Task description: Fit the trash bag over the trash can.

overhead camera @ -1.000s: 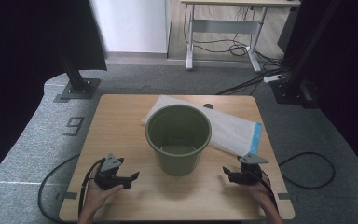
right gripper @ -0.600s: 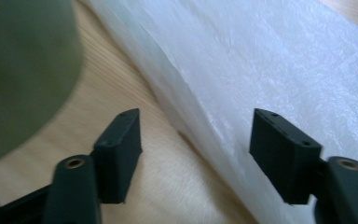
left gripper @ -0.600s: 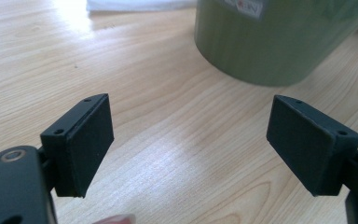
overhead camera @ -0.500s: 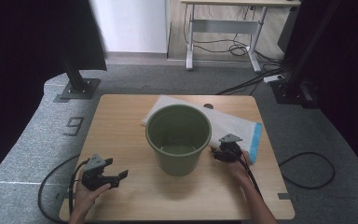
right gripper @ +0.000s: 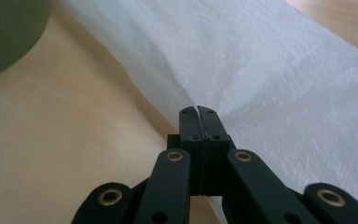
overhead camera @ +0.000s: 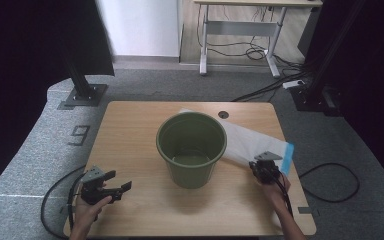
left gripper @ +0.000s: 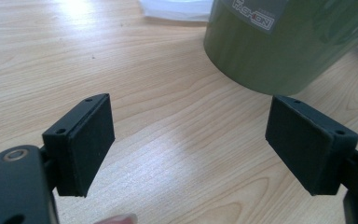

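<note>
Right gripper (overhead camera: 263, 169) shifted from table edge to the white bag (overhead camera: 250, 142) and its jaws just closed on the bag's near edge, table (overhead camera: 130, 130) bearing a green bucket (overhead camera: 192, 148) at centre — partly over the bag, left gripper (overhead camera: 111, 182) open — nothing between its jaws, near front-left corner.

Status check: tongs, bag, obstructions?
Right tongs just closed, pinching white plastic bag edge. Left tongs open, empty. Green plastic bucket sits partly on bag.
</note>
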The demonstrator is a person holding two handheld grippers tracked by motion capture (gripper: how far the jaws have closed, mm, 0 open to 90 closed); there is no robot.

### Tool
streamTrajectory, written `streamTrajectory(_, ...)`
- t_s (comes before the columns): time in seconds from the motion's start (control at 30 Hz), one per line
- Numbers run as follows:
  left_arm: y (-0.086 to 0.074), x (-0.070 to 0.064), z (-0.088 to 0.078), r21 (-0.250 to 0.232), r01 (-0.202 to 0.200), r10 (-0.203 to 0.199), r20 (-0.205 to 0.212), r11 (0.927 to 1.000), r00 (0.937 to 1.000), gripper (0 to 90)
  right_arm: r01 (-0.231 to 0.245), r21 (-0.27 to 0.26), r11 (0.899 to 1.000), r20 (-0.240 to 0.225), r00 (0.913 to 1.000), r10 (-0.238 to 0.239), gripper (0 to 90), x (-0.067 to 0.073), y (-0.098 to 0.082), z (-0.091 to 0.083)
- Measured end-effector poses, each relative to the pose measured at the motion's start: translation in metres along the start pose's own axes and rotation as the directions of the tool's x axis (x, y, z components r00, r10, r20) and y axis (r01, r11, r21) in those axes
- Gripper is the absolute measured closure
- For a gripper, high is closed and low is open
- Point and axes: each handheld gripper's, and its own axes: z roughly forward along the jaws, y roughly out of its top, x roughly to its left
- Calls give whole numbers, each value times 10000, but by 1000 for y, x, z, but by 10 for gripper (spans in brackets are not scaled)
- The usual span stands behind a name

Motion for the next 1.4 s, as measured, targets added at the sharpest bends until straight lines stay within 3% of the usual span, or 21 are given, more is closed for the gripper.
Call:
streamTrajectory(0.03, 0, 0, 0, 0, 0, 0, 0, 10000, 10000, 156, 0, 0, 10000, 0, 10000, 0, 886, 0, 0, 0)
streamTrajectory(0.1, 0, 0, 1, 48, -15, 15, 13, 10000, 10000, 156, 43, -33, 10000, -177, 9998, -44, 885, 1, -25, -27)
streamTrajectory(0.27, 0, -3, 4, 118, -69, 68, 87, 9999, 9999, 156, -183, 220, 9996, -119, 9998, 186, 882, 0, -60, -57)
streamTrajectory(0.37, 1, -4, 5, 135, -138, 136, 155, 9998, 9998, 156, -181, 342, 9993, -134, 9997, 186, 796, 0, -65, -64)
streamTrajectory(0.47, 1, -4, 7, 156, -132, 130, 166, 9998, 9998, 156, -141, 43, 9999, -256, 9996, 142, 623, 6, -55, -63)
streamTrajectory(0.5, 1, -4, 7, 156, -132, 130, 166, 9998, 9998, 156, -141, 43, 9999, -256, 9996, 142, 623, 6, -55, -63)
streamTrajectory(0.57, 1, -5, 8, 218, -157, 153, 162, 9996, 9998, 156, -35, -393, 9992, -536, 9986, 14, 555, 15, -38, -57)
streamTrajectory(0.6, 0, -5, 8, 253, -184, 180, 162, 9995, 9997, 156, 169, -785, 9968, -993, 9947, -247, 529, 24, -21, -50)
streamTrajectory(0.67, 0, -5, 8, 248, -192, 189, 99, 9995, 9998, 156, 413, -1036, 9938, -1467, 9876, -564, 515, 35, -3, -35)
streamTrajectory(0.73, 0, -4, 7, 174, -151, 150, 96, 9997, 9998, 156, 591, -1159, 9915, -1811, 9802, -796, 515, 44, 12, -18)
streamTrajectory(0.77, 0, -4, 7, 174, -151, 150, 96, 9997, 9998, 156, 591, -1159, 9915, -1811, 9802, -796, 515, 44, 12, -18)
streamTrajectory(0.8, 0, -4, 6, 165, -171, 169, 77, 9997, 9998, 156, 792, -1052, 9913, -1971, 9754, -988, 516, 51, 24, -1)
streamTrajectory(0.83, 0, -4, 6, 165, -171, 169, 77, 9997, 9998, 156, 792, -1052, 9913, -1971, 9754, -988, 516, 51, 24, -1)
streamTrajectory(0.93, -1, -4, 5, 25, -106, 106, 16, 9999, 9999, 156, 610, -716, 9956, -2212, 9723, -754, 540, 58, 34, 24)
streamTrajectory(1.17, -1, -7, 5, -211, -146, 143, -152, 9997, 9998, 163, 540, -365, 9979, -2023, 9775, -603, 551, 60, 34, 44)
streamTrajectory(1.4, -4, -7, 7, -102, -62, 59, -258, 9999, 9996, 163, 464, 71, 9989, -2110, 9765, -439, 830, 58, 31, 47)
